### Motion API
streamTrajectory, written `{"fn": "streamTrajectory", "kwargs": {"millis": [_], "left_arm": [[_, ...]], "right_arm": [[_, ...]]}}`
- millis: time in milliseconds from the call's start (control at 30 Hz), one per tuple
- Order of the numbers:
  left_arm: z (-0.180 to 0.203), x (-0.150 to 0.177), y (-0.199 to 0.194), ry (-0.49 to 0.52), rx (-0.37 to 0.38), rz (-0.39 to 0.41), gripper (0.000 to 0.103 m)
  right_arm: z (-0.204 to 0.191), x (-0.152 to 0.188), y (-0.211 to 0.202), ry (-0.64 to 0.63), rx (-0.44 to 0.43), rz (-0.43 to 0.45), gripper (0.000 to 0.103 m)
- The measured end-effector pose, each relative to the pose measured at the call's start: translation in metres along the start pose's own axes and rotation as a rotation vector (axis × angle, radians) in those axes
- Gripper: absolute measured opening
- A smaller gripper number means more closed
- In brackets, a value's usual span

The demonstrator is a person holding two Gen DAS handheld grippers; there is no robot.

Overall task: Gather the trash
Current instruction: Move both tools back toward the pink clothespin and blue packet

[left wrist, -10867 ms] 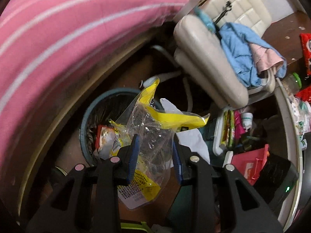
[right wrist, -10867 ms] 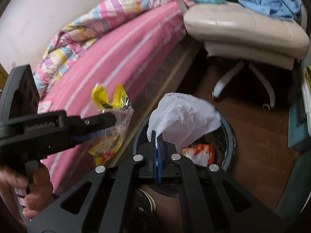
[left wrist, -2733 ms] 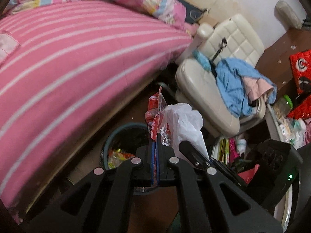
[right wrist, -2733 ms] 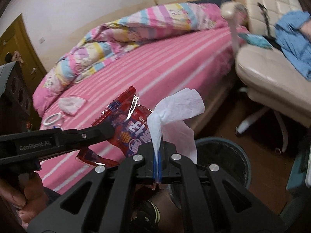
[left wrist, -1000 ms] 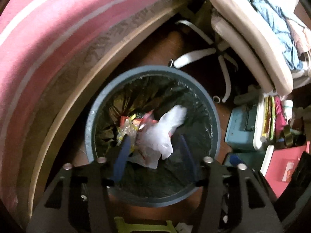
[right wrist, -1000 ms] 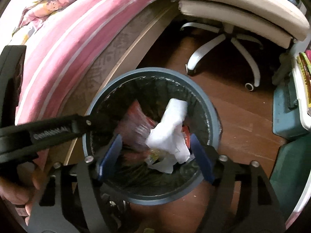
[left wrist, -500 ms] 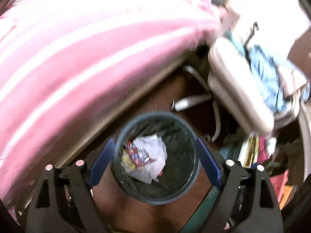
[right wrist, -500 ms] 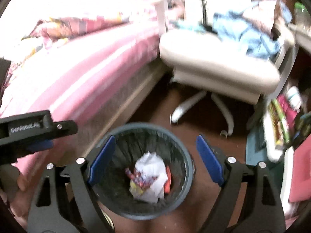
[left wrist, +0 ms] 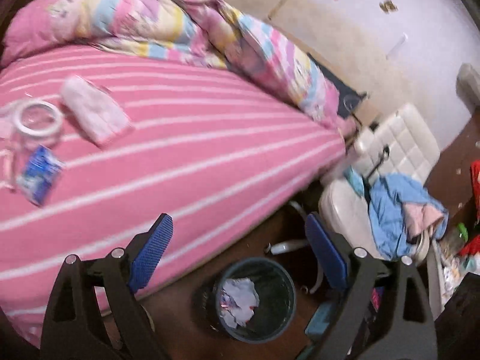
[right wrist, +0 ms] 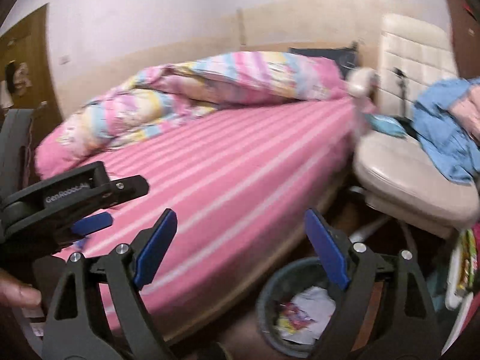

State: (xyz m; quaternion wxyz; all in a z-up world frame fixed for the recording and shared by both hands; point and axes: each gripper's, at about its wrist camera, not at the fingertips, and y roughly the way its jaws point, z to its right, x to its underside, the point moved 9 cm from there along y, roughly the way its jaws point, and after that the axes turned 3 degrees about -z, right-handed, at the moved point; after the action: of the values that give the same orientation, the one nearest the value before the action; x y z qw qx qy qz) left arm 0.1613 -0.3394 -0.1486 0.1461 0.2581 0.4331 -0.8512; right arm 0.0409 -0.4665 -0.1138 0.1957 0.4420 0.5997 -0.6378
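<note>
Item, left gripper (left wrist: 238, 256): we record its blue pads (left wrist: 151, 252) standing wide apart, having just been opening, with nothing between them. Item, right gripper (right wrist: 240, 247): jaws likewise wide apart and empty. Item, trash bin (left wrist: 282, 318): dark, round, on the wooden floor beside the bed (left wrist: 186, 162), below both tools. Item, trash (left wrist: 238, 301): we note crumpled white paper and coloured wrappers lying inside the bin. On the pink striped bed we list a tape roll (left wrist: 37, 117), a blue packet (left wrist: 39, 177), a pale folded pouch (left wrist: 96, 114) and a bunched quilt (left wrist: 192, 36). Item, cream office chair (left wrist: 387, 174): just beside the bed, bearing blue clothing (left wrist: 390, 210). A person's fingers (right wrist: 18, 292) show at the right view's left edge.
</note>
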Motion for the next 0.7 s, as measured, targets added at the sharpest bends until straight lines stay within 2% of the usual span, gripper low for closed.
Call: {"fn": "streamTrajectory", "kwargs": {"millis": [267, 433, 533, 700], "left_arm": [[-0.098, -0.031, -0.071, -0.098, -0.084, 0.091, 0.087], [-0.176, -0.033, -0.097, -0.156, -0.190, 0.116, 0.087], [-0.222, -0.030, -0.099, -0.195, -0.246, 0.099, 0.087], [-0.271, -0.026, -0.089, -0.231, -0.299, 0.065, 0.087]], "right_arm": [[-0.124, -0.010, 0.020, -0.110, -0.135, -0.034, 0.086], [-0.182, -0.002, 0.040, -0.123, -0.212, -0.079, 0.086], [-0.217, 0.012, 0.063, -0.140, -0.249, -0.125, 0.086], [-0.251, 0.034, 0.093, -0.166, -0.272, -0.190, 0.086]]}}
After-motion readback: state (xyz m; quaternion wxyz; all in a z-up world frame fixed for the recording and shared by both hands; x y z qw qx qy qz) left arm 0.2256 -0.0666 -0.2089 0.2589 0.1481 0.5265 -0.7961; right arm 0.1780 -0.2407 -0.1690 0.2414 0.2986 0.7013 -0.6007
